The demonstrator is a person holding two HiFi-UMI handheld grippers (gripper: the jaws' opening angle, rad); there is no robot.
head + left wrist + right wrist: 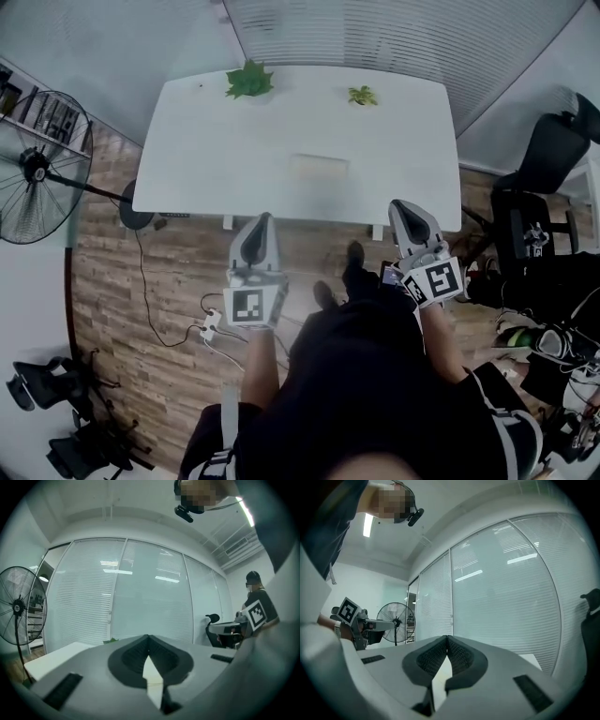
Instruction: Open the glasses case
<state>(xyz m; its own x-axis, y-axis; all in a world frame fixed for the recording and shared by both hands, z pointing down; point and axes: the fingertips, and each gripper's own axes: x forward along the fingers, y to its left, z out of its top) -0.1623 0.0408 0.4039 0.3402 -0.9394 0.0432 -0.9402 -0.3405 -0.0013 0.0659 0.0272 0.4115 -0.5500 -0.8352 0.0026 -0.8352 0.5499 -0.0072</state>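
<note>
A pale, flat glasses case [319, 172] lies near the front middle of the white table [206, 159]; it looks closed, though it is faint in the head view. My left gripper [265, 219] hovers level just short of the table's near edge, left of the case. Its jaws are shut with nothing between them, meeting at the tips in the left gripper view [148, 637]. My right gripper [399, 205] is held level at the near edge, right of the case. It is shut and empty too [446, 637]. Neither touches the case.
Two small green plants [249, 81] [362, 95] stand at the table's far edge, before a wall of blinds. A standing fan [37, 169] is at the left, a black office chair [548, 155] at the right. Cables [211, 328] lie on the wood floor.
</note>
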